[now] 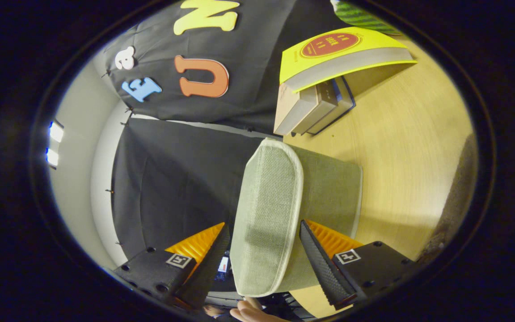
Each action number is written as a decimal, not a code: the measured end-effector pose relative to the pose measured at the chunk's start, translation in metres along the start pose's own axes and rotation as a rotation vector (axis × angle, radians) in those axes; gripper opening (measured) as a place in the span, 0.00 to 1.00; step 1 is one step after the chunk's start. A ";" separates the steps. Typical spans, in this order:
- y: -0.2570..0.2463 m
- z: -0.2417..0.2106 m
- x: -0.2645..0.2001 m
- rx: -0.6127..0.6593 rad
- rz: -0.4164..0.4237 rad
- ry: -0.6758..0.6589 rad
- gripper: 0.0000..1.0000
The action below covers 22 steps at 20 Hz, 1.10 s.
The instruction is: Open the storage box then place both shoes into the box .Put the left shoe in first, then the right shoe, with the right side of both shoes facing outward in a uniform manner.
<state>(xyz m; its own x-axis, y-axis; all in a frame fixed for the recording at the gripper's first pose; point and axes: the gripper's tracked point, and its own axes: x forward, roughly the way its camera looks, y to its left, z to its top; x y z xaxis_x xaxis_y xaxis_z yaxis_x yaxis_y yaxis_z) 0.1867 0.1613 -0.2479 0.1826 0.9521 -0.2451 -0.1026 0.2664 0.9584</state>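
The gripper (264,243) has its fingers spread apart on either side of the lid of a green fabric storage box (324,197), not pressing it. The box stands on a wooden table (409,147), with a stack of books (324,76) beyond it. A hand (251,313) shows below the fingers.

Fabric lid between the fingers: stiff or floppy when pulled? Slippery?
The storage box lid is probably semi-stiff: its panel looks flat, with a piped edge. The coarse weave likely grips well. The gripper straddles the lid with its fingers open, not pressing. The box looks like light fabric and may shift on the smooth wooden table.
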 end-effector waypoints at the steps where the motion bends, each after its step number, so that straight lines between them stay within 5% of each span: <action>1: 0.001 -0.003 0.003 0.001 0.005 0.015 1.00; 17: -0.005 -0.002 -0.001 -0.036 -0.096 0.016 0.59; 22: 0.001 -0.003 -0.011 -0.072 -0.116 0.011 0.36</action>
<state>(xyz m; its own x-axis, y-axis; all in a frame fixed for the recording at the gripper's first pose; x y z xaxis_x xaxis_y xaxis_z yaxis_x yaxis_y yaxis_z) 0.1815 0.1513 -0.2447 0.1863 0.9159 -0.3555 -0.1512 0.3842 0.9108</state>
